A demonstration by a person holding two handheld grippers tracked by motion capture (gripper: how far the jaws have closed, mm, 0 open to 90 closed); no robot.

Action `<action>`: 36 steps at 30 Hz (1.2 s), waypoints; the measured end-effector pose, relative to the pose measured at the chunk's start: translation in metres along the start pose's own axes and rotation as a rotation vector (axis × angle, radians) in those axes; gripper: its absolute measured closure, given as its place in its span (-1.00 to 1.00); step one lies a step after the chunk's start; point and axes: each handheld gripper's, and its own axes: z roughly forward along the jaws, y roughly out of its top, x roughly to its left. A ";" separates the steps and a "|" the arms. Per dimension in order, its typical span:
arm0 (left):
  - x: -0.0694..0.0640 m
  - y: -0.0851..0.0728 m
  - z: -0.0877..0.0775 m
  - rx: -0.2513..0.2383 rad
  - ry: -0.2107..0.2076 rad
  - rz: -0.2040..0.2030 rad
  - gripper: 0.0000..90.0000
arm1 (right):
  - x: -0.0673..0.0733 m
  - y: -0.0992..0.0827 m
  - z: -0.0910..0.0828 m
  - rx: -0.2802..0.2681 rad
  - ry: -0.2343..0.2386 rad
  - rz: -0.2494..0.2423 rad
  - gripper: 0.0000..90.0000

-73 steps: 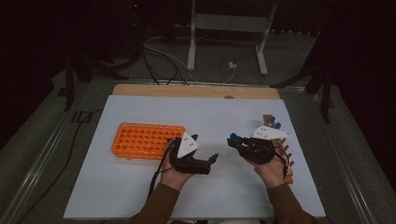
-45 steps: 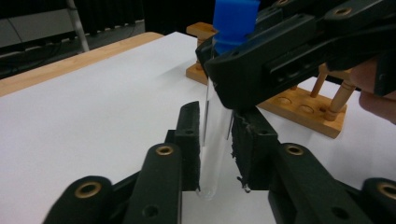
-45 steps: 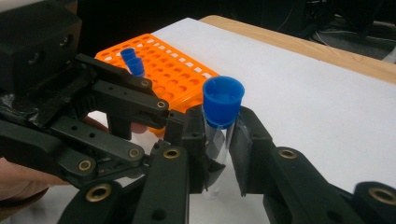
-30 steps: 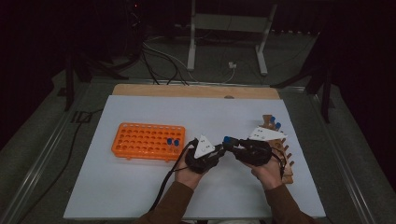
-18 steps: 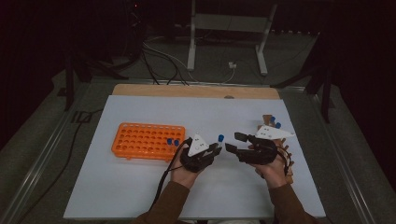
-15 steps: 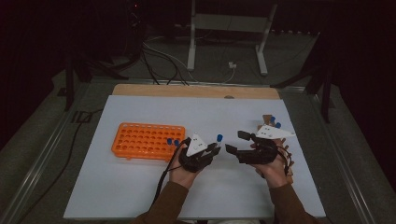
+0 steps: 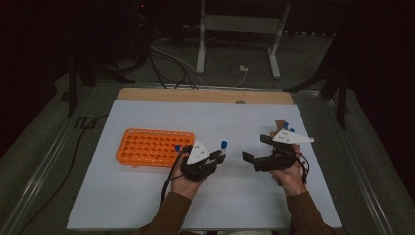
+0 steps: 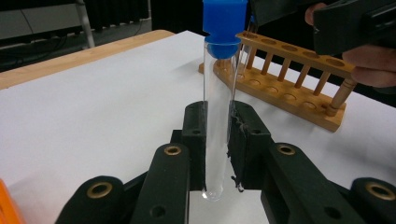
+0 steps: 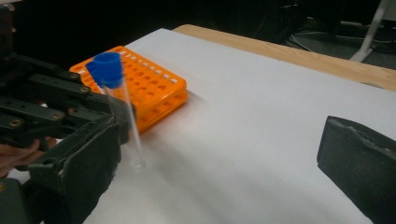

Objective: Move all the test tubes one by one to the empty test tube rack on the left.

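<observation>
Left gripper (image 8: 217,140) fingers clenched on glass tube (image 8: 217,116), upright between them. Right gripper (image 7: 255,149) fingers just opened, nothing between. Risk: smooth tube slips down, or blue cap (image 8: 224,21) knocks wooden rack (image 8: 299,79) close behind.

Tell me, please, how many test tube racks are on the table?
2. An orange rack lies on the left part of the white table; a wooden rack stands on the right part. None seems hidden.
</observation>
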 end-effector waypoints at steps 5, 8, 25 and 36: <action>0.002 -0.001 -0.007 -0.003 -0.006 -0.001 0.74 | -0.003 0.000 -0.003 -0.006 -0.004 0.000 -1.00; 0.004 -0.001 -0.011 -0.009 -0.007 -0.004 0.74 | -0.005 -0.001 -0.004 -0.007 -0.011 0.002 -1.00; 0.012 -0.004 -0.032 -0.017 -0.004 -0.008 0.74 | -0.012 -0.001 -0.011 -0.020 -0.026 0.014 -1.00; 0.019 -0.008 -0.047 -0.021 0.014 -0.017 0.74 | -0.015 -0.001 -0.014 -0.023 -0.033 0.015 -1.00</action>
